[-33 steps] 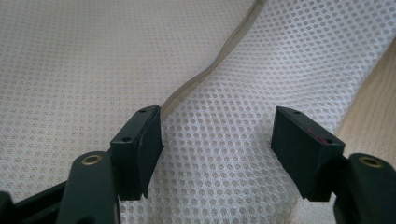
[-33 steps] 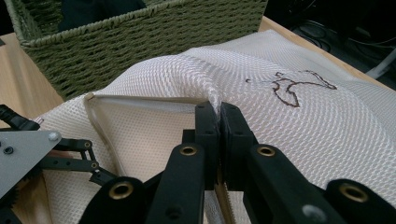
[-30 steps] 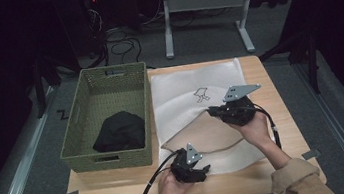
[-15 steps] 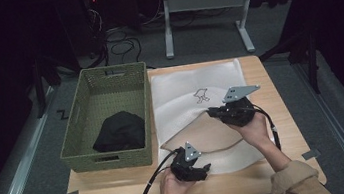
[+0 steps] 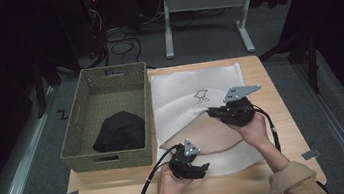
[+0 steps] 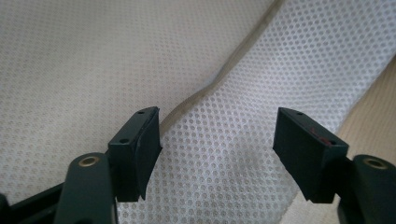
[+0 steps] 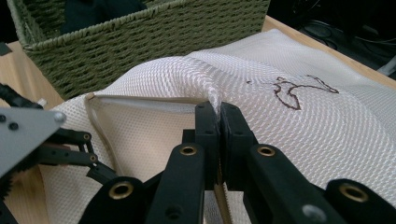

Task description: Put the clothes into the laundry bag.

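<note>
Starting at the left of the table, I've got the green woven basket (image 5: 107, 116) with a dark bundle of cloth (image 5: 120, 130) lying in its near end; neither is in play right now. Just right of it, the white mesh bag (image 5: 201, 108) is spread flat across the middle of the table (image 5: 283, 112), its long side running near to far, a small dark bird outline (image 5: 202, 95) printed toward its far half.

My left gripper (image 5: 190, 164) sits at the near edge of the bag, jaws apart with nothing clamped. In the left gripper view, mesh lies under the gap and a seam (image 6: 219, 77) runs diagonally up and away between the pads. That seam is what the coming move turns on, I think: it lies just ahead of the left gripper, so the left hand is the nearer one to take it.

Further right and farther off, my right gripper (image 5: 222, 112) is pinched tight on a raised fold of the mesh. The right gripper view shows the fold (image 7: 212, 100) pulled up between closed jaws, lifting the top layer so the bag gapes toward the basket.

Against the earlier frames, I see almost no change: the right gripper holds its grip in the same spot, the left has barely shifted, and the bag lies as it did.
</note>
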